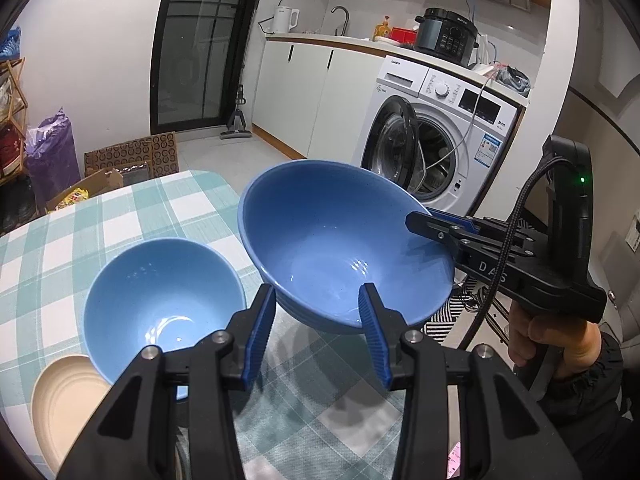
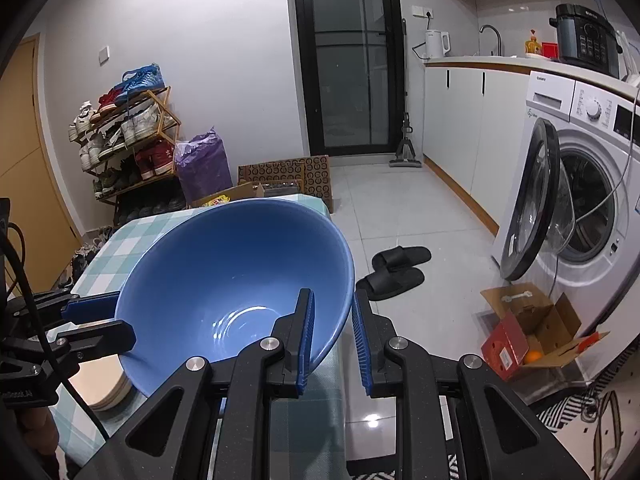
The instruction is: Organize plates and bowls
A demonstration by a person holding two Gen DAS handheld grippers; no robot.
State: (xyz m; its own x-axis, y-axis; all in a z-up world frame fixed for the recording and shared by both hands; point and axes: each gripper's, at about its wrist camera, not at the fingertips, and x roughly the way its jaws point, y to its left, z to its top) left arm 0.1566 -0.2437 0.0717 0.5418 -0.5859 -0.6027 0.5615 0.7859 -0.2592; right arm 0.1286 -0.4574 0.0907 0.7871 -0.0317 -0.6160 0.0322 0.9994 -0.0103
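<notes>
At the far left of the left wrist view a cream plate (image 1: 60,404) is cut off by the frame and partly hidden under the small blue bowl (image 1: 160,300), both on the green-checked tabletop (image 1: 72,232). The large blue bowl (image 1: 340,248) hangs tilted above the tabletop, mouth facing up and toward the cameras; the left gripper (image 1: 318,334) has its jaws narrowed on the near rim. The right gripper (image 2: 333,340) has its jaws clamped on the opposite rim, before a tiled floor (image 2: 400,208) and washing machine (image 2: 588,184).

Open washer (image 2: 576,208), 2 slippers (image 2: 394,270), kettle (image 2: 436,43).
</notes>
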